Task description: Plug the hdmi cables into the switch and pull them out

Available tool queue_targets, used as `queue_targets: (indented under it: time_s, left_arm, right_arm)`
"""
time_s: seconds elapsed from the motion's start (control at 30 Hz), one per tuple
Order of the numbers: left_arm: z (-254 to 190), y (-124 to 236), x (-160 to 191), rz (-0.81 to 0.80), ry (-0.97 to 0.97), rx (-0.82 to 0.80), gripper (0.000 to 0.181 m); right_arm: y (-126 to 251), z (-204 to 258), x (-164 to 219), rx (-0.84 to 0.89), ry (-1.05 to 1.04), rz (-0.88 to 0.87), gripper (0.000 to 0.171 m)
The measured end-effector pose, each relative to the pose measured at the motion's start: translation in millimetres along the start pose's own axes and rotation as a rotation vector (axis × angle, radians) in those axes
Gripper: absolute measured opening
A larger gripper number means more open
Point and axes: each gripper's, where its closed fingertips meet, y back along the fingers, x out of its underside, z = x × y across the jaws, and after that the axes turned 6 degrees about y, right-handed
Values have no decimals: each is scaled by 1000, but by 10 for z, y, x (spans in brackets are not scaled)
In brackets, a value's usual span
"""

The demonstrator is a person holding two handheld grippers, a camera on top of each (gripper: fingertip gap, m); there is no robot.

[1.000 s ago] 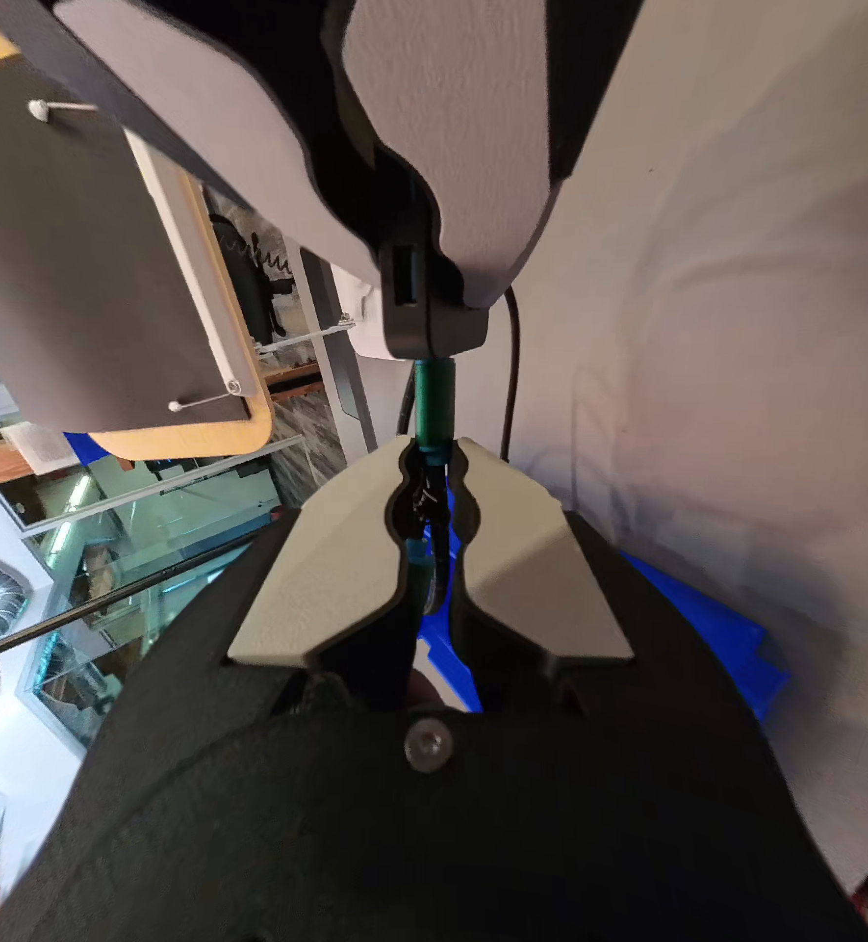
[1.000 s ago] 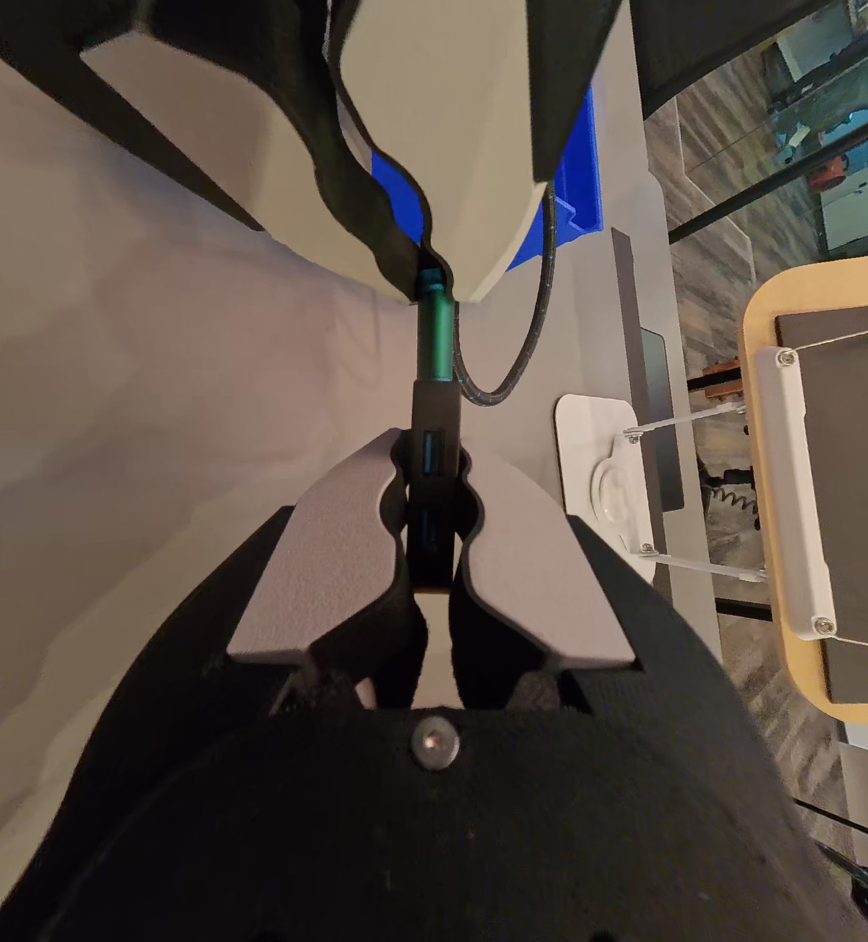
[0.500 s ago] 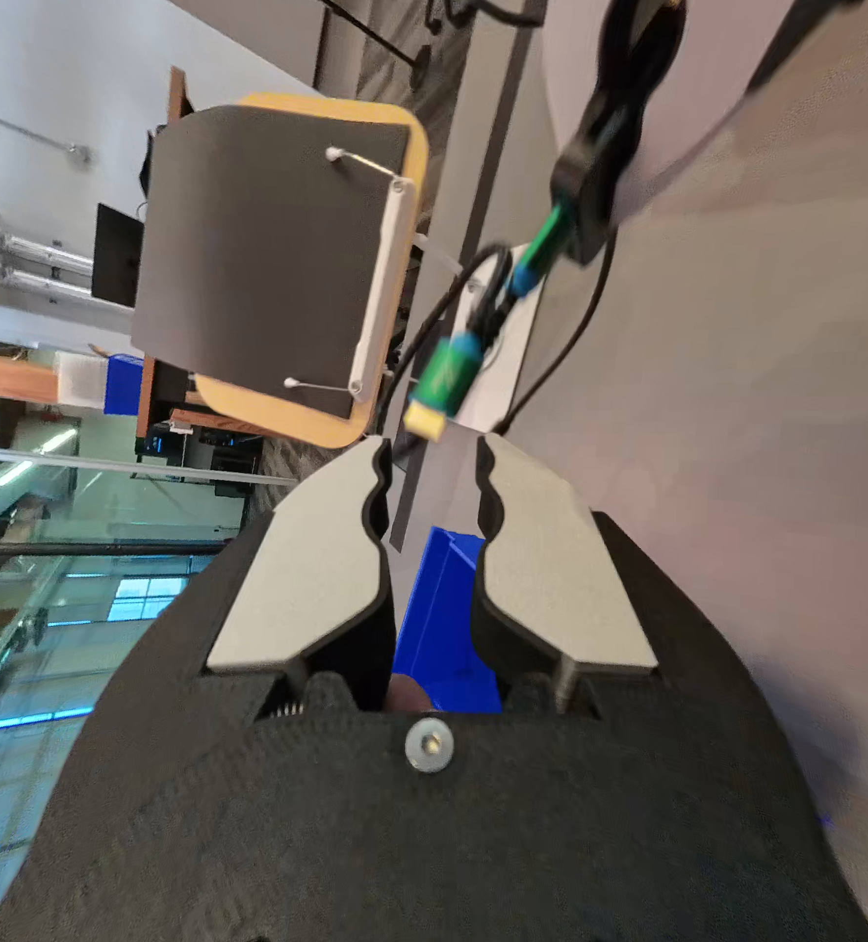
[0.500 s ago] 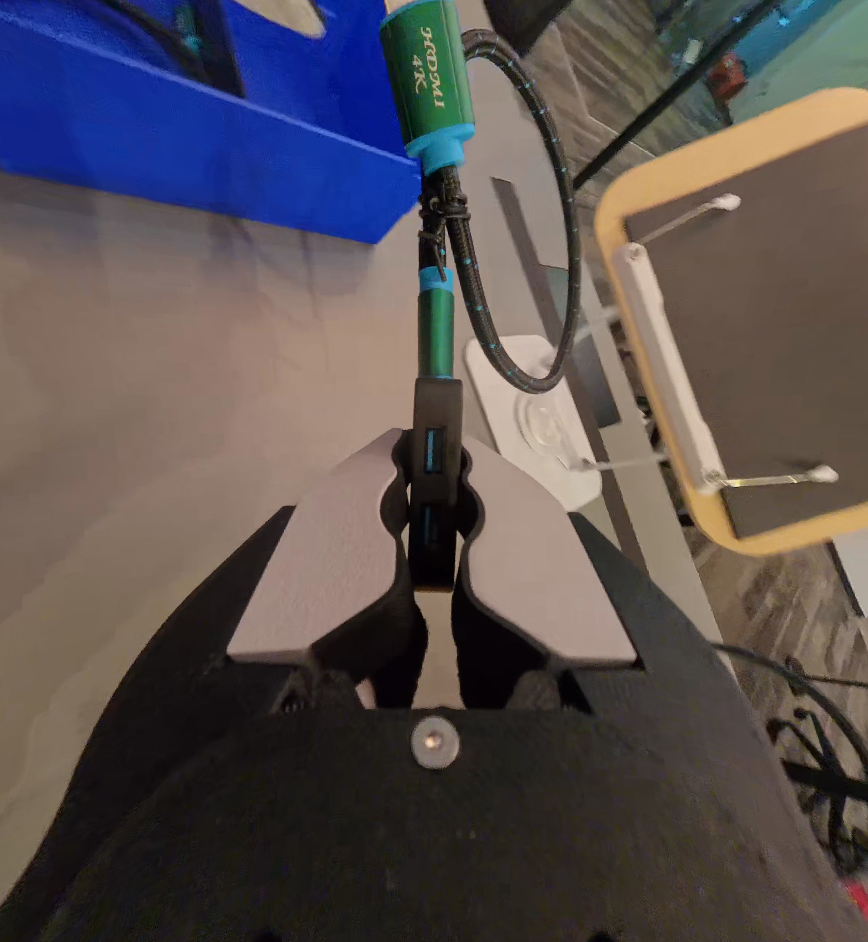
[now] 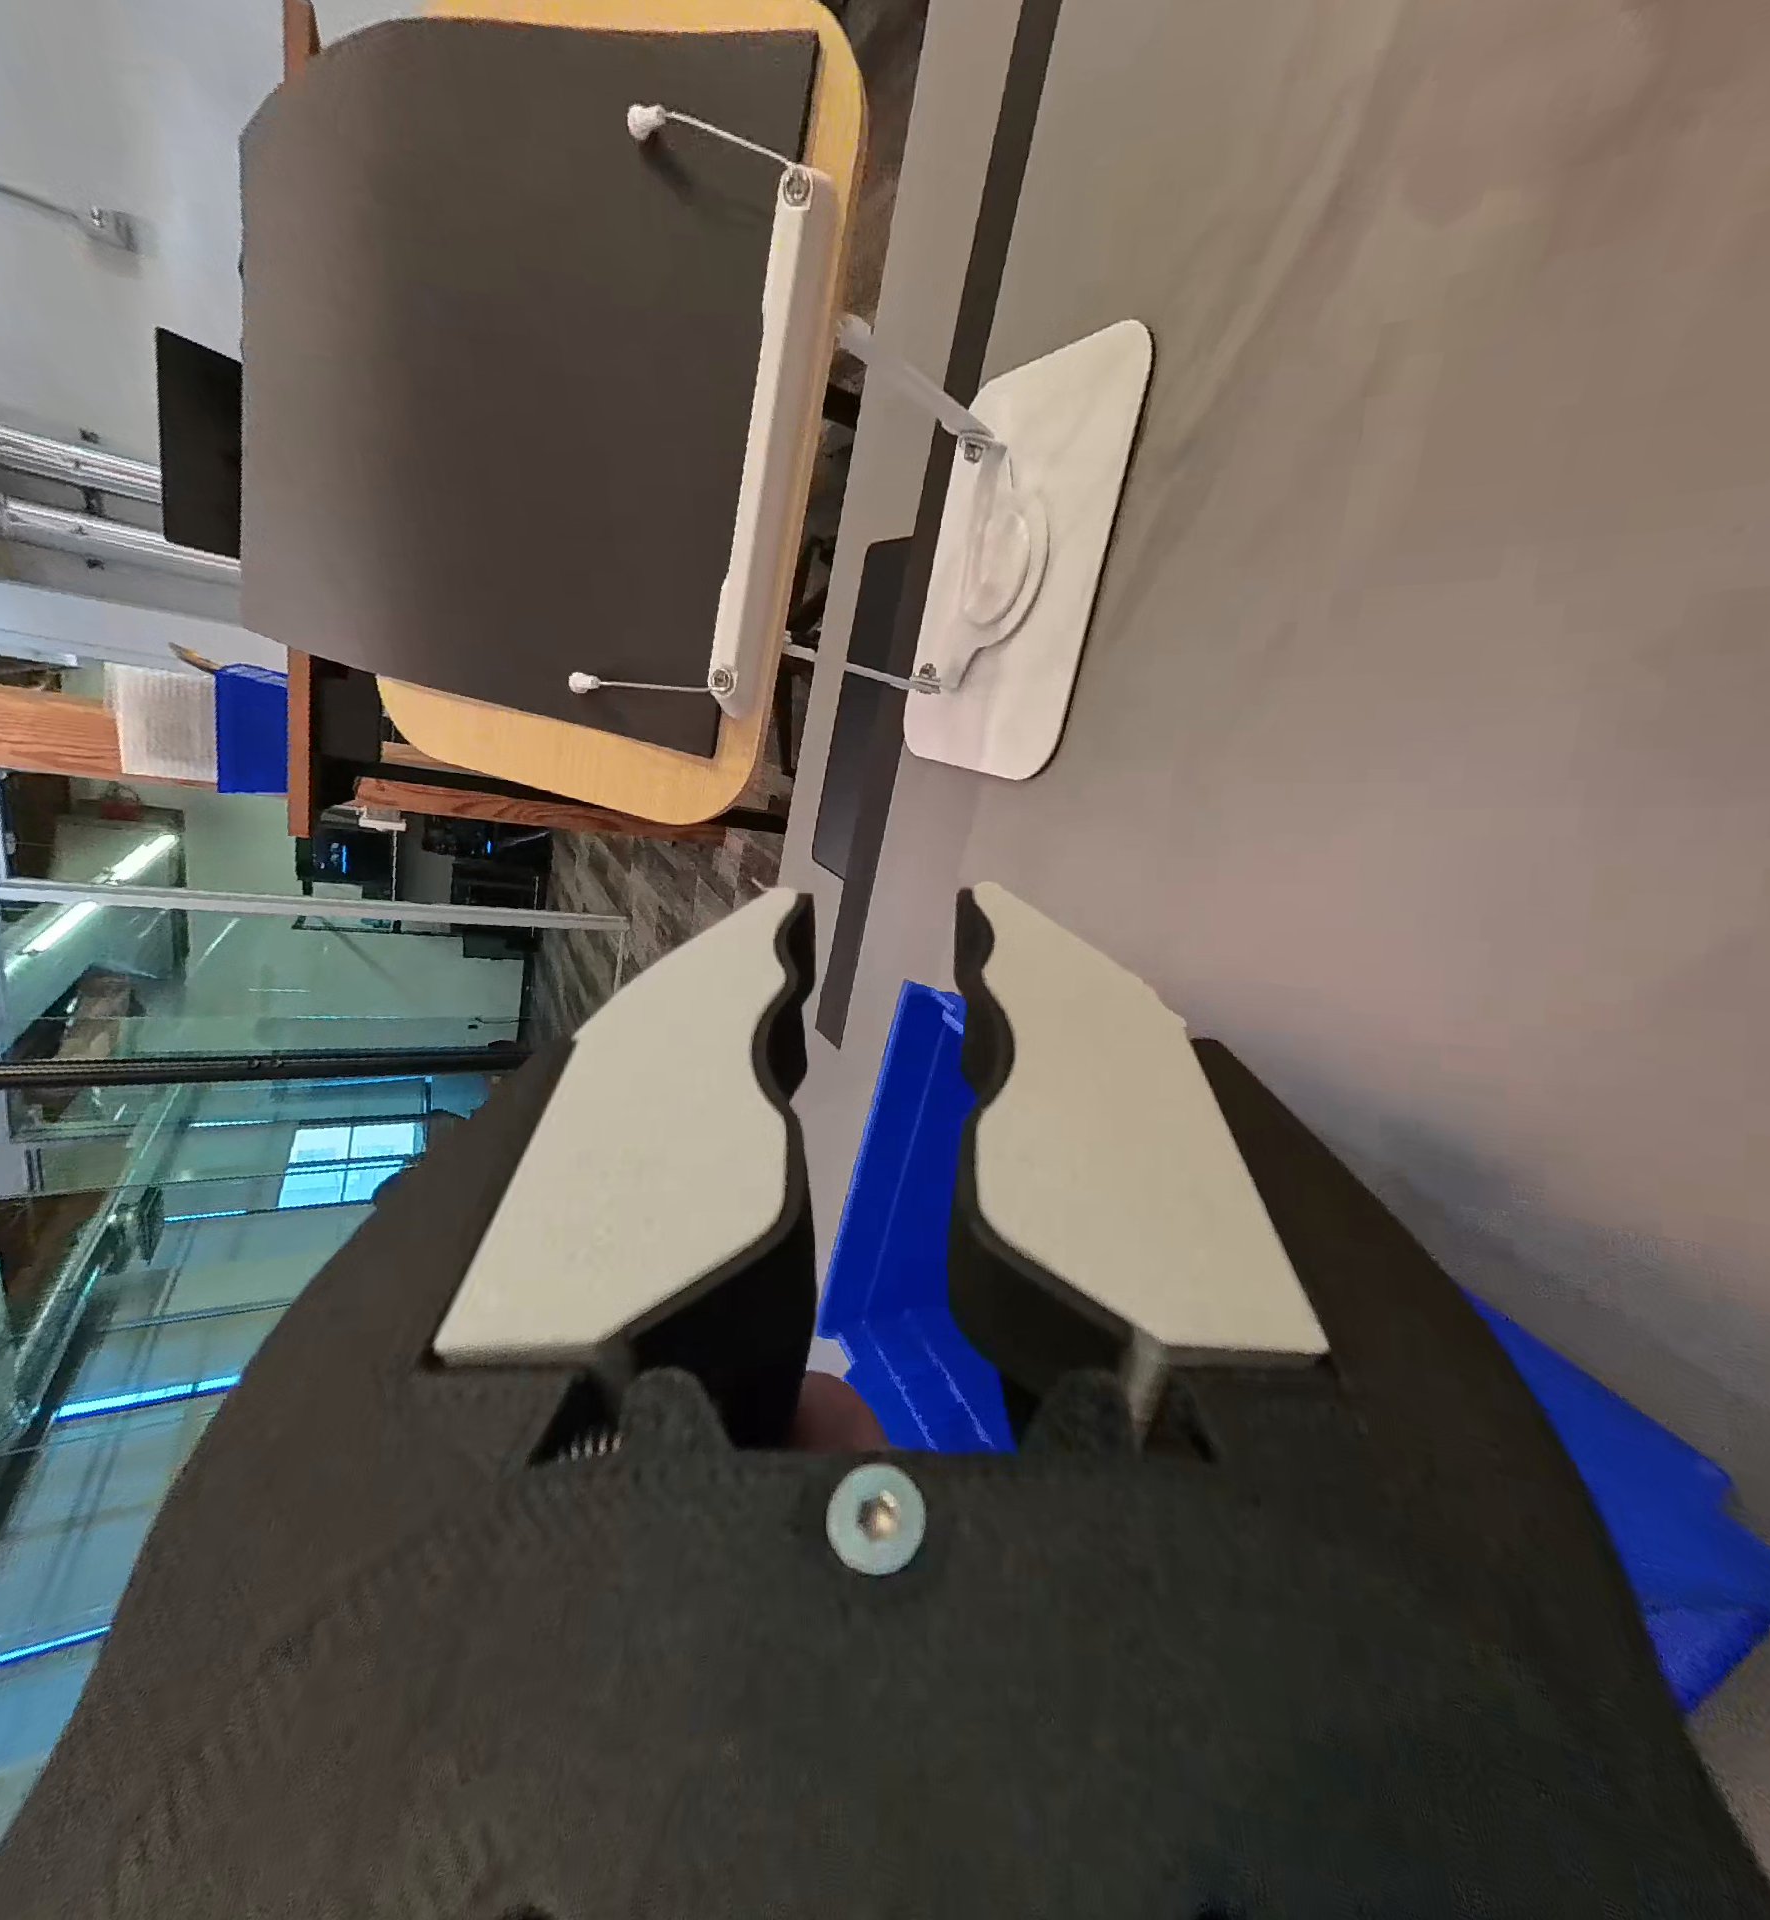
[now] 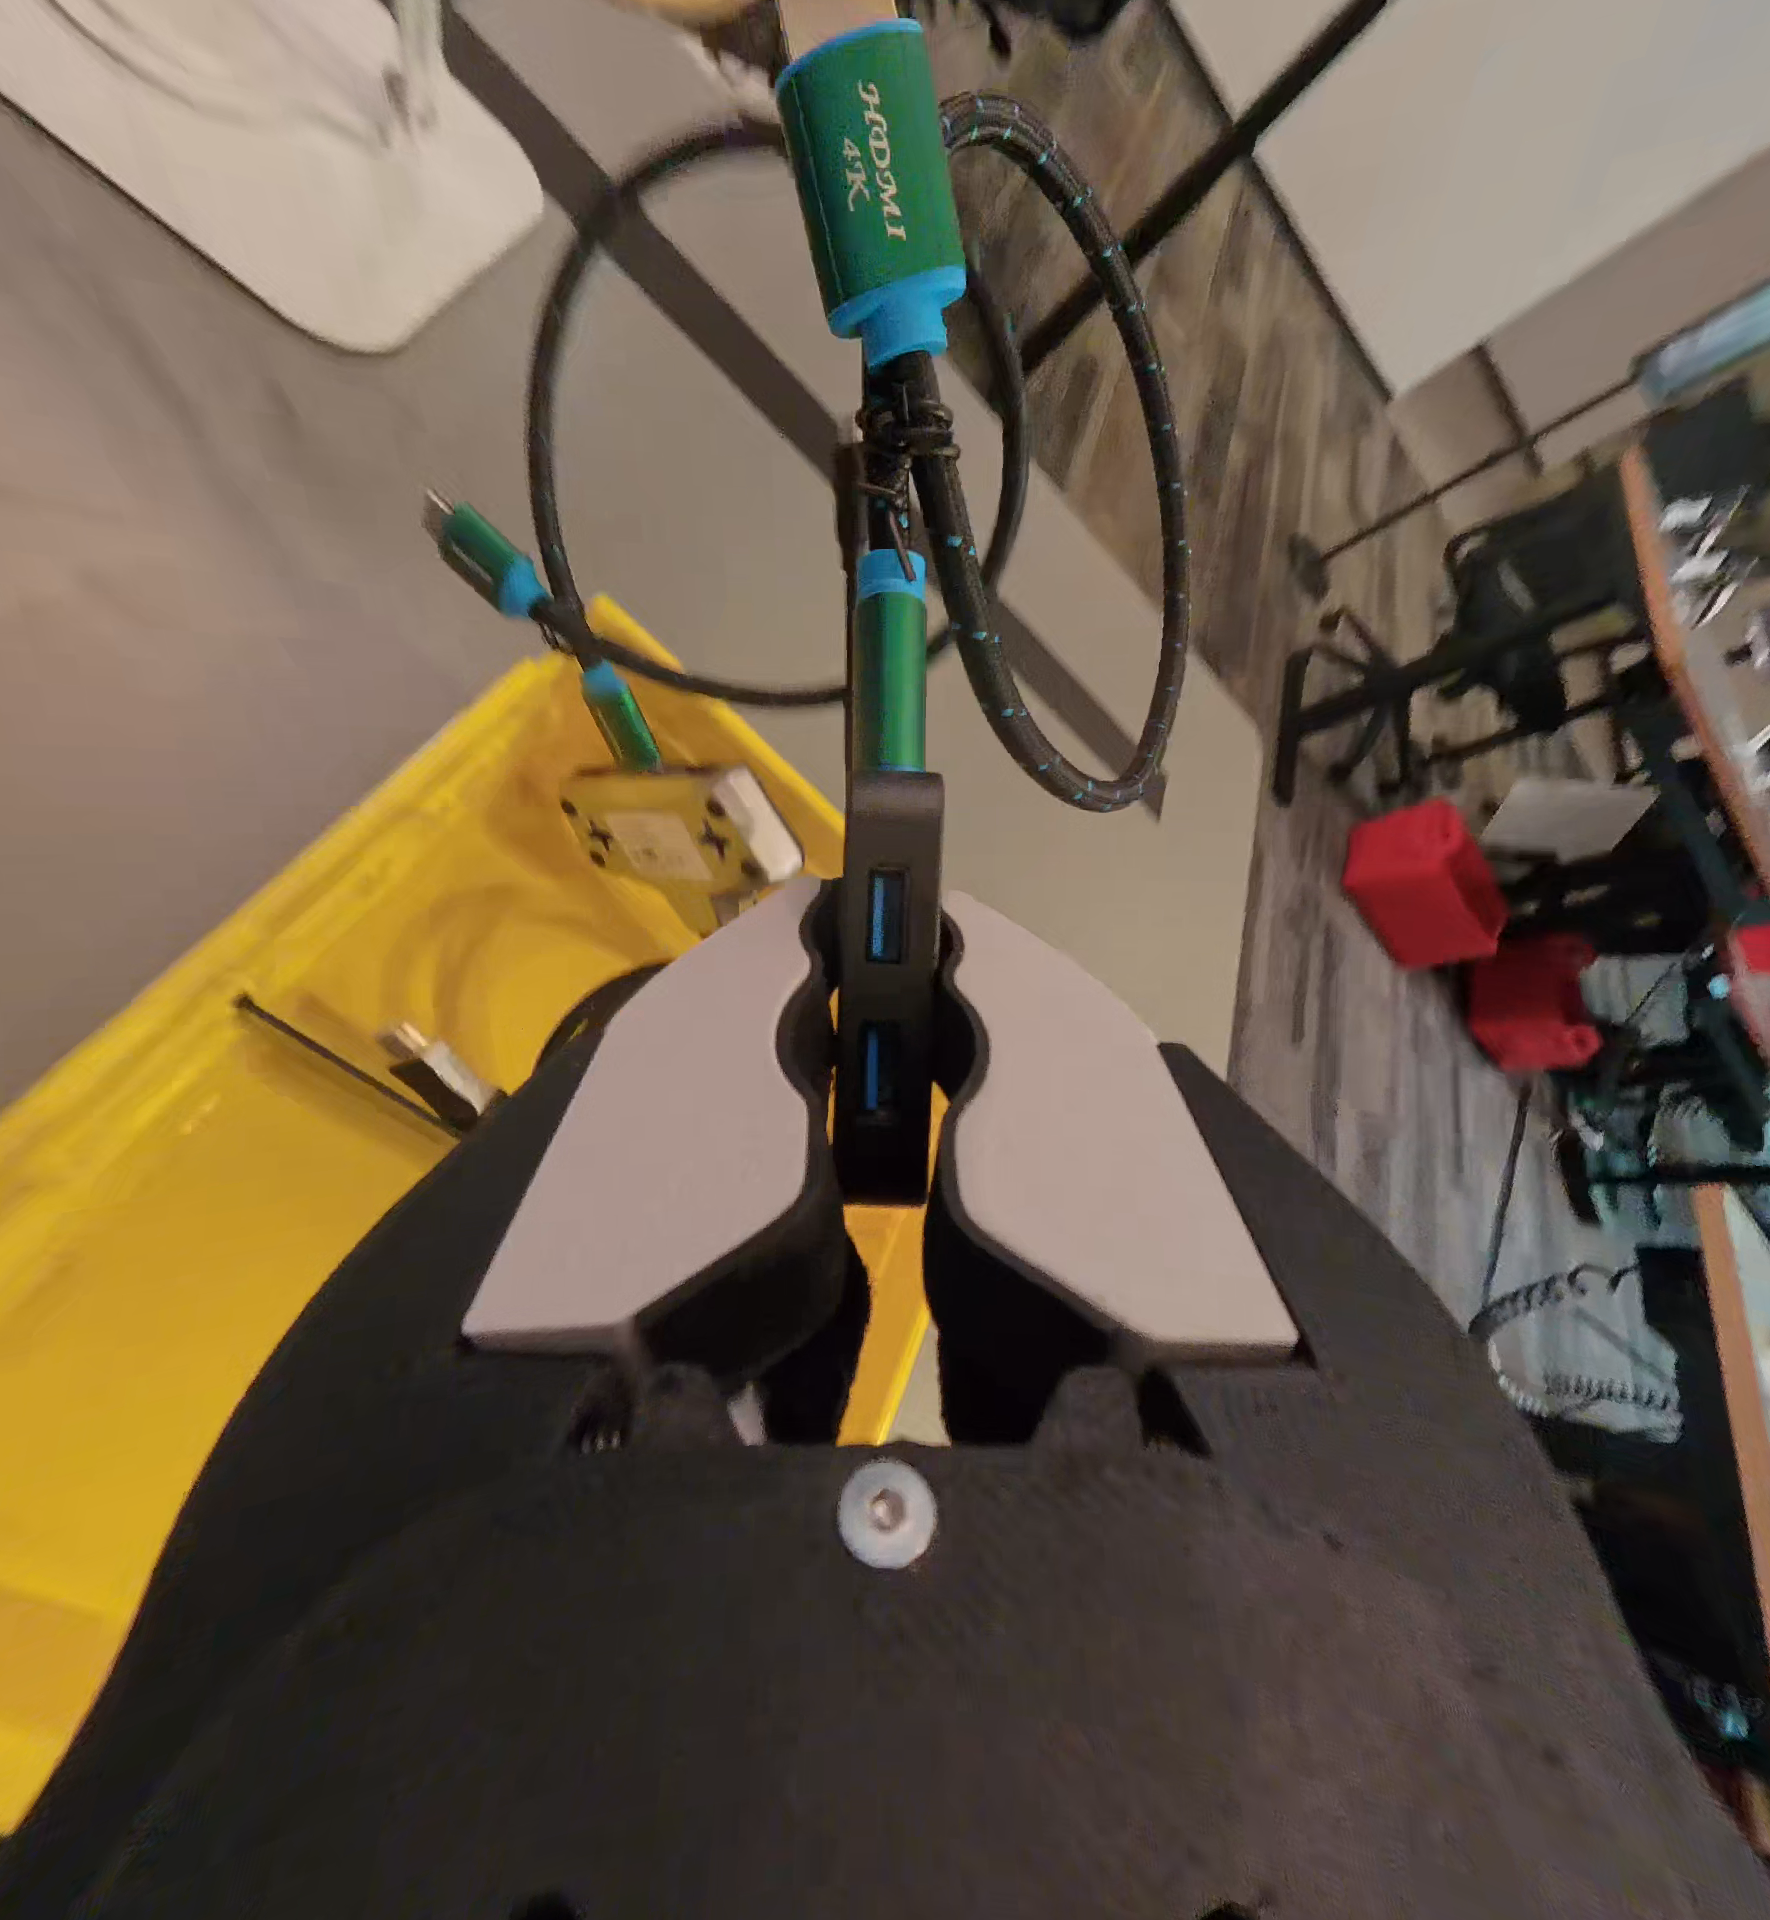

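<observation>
The right gripper [image 6: 881, 997] pinches the black switch [image 6: 886, 935] between its fingers in the middle of the frame, with a green cable [image 6: 889, 675] plugged into its top end, while the left gripper [image 5: 883, 935] has its fingers spread and holds nothing above the blue bin [image 5: 896, 1195].

The switch [image 6: 886, 997] is black with two blue ports. Its plugged HDMI connector [image 6: 889, 681] is green with a light-blue collar; the braided cable [image 6: 1151, 499] is black flecked with blue. The bin [image 6: 237, 1195] below is yellow, another bin [image 5: 907, 1195] blue. Both grippers have grey pads [image 5: 652, 1164] on black bodies.
</observation>
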Motion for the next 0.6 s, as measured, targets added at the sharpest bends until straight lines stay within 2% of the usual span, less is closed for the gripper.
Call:
queue_targets:
  time_s: [0.2, 0.33, 0.43, 0.5, 0.6]
  left_arm:
    - [-124, -87, 115, 42, -14, 57, 25]
    - [-172, -131, 162, 56, -8, 77, 25]
    - [-213, -144, 179, 60, -10, 99, 26]
    - [-244, -150, 187, 64, -16, 111, 26]
    - [-257, -149, 208, 73, -19, 118, 26]
  right_arm:
    - [-427, 282, 647, -162, -62, 225, 13]
    - [-629, 502, 887, -251, -109, 326, 13]
    - [-702, 595, 887, -289, -124, 349, 15]
    - [-738, 682, 876, -351, -143, 366, 22]
    - [-767, 857, 917, -458, -149, 422, 42]
